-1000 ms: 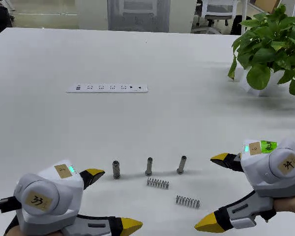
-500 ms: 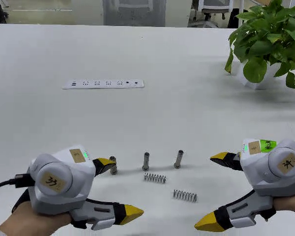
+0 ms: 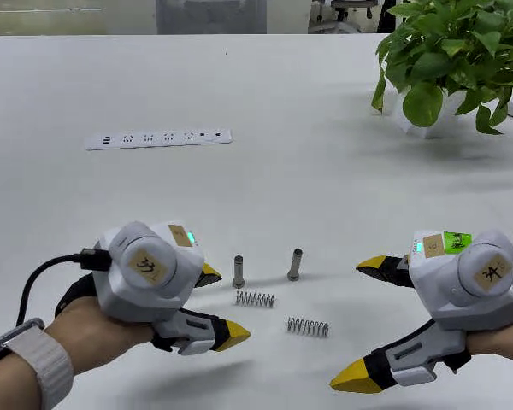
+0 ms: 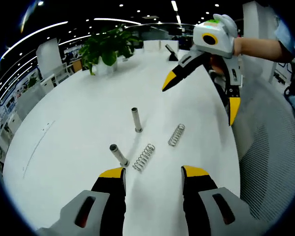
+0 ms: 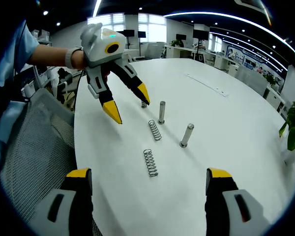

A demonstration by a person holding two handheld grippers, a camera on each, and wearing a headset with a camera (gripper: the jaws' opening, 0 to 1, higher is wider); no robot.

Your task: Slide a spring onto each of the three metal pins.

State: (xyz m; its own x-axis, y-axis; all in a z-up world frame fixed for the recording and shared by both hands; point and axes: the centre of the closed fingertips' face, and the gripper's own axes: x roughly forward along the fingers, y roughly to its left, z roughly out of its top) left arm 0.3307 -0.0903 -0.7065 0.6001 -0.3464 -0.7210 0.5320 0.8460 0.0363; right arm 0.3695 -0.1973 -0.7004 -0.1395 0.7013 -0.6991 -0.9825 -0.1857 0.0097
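Left tongs (image 3: 223,303) and right tongs (image 3: 355,322) are hovering wide and empty while two springs (image 3: 255,299) are lying loose beside two bare pins (image 3: 238,272).

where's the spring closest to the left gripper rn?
Head view, lower centre: the spring lies flat just in front of a pin, between the left gripper and the other spring.
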